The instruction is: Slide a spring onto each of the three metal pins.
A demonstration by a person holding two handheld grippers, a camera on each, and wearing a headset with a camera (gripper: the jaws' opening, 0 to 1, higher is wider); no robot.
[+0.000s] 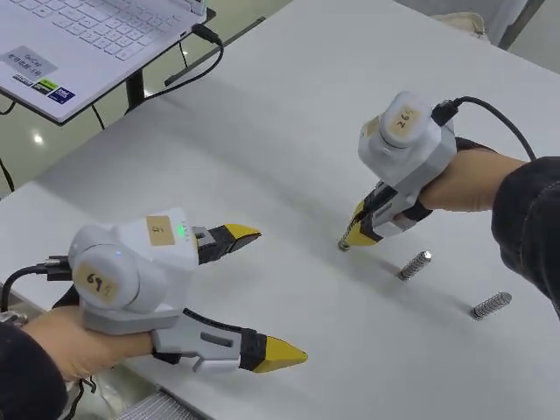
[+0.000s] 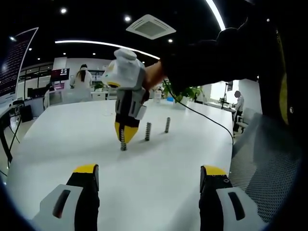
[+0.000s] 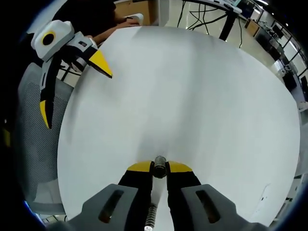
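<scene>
A spring (image 1: pixel 344 246) is held upright between the shut jaws of the right gripper (image 1: pixel 354 234). Its lower end is at or very near the table (image 1: pixel 289 131). Whether one of the pins is under it cannot be told. In the right gripper view its top end is seen pinched between the yellow tips, with more coils running back between the jaws.

The spring is judged to be light and small. It should be stiff across its width but yielding along its length. It is also round and smooth, so it could roll or be squirted out of a hard pinch. It is best taken by its sides at the upper coils with a gentle squeeze. That way the bore is not crushed and the lower end is left free for the pins.

A second spring (image 1: pixel 415 265) stands near the spring, on the side away from the left gripper (image 1: pixel 262 293). A third spring (image 1: pixel 491 304) stands further along the same line. Both are seen upright in the left gripper view and are judged to be on their pins already, though the pins are hidden by the coils.

The left gripper is held well apart from the spring, with its jaws spread wide and nothing between them. A laptop (image 1: pixel 79 44) is seen far beyond the spring, past the table edge.
</scene>
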